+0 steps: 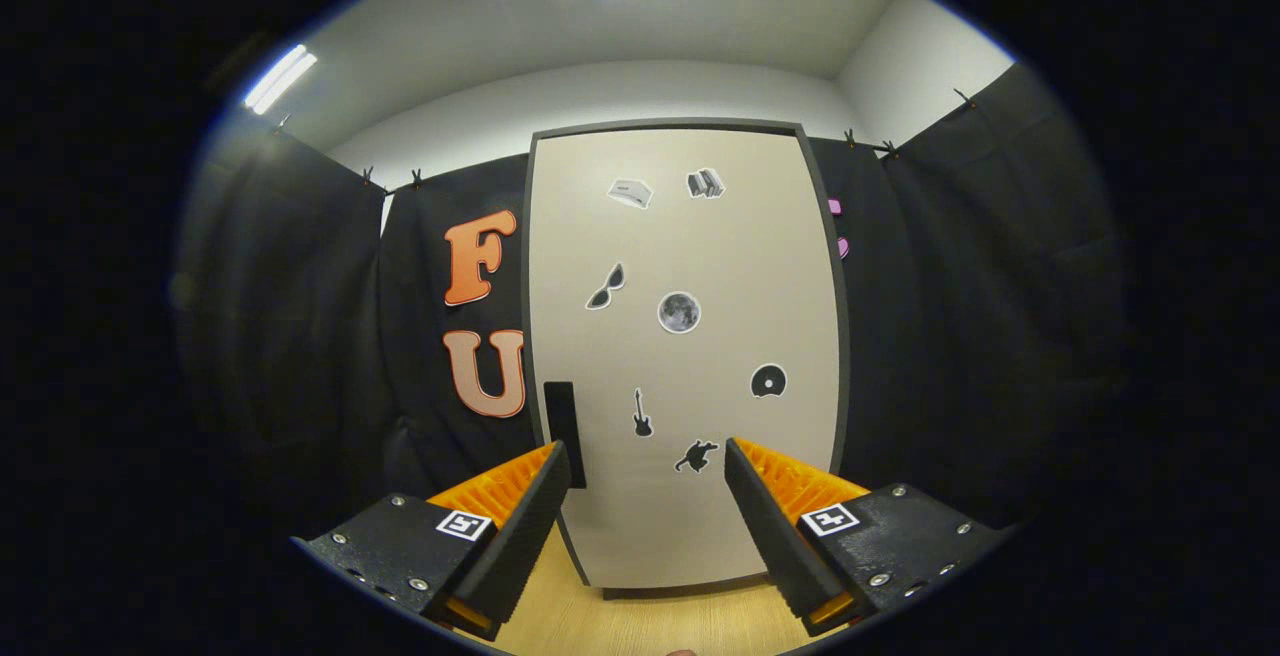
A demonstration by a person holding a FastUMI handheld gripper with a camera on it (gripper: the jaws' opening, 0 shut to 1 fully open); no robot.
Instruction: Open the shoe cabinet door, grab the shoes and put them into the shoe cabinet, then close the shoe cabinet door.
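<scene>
A tall shoe cabinet (700,236) stands straight ahead, its pale door shut inside a dark frame and dotted with small stickers. A black handle (564,426) sits low on the door's left edge. My gripper (648,461) is open with nothing between its fingers. The left fingertip (555,471) is just below and in front of the handle, and I cannot tell whether it touches it. The right fingertip (742,476) hangs before the door's lower middle.
Black cloth (320,336) walls the booth on both sides of the cabinet. A light wooden floor (640,616) runs from under my fingers to the cabinet's foot. Ceiling lights glow above.
</scene>
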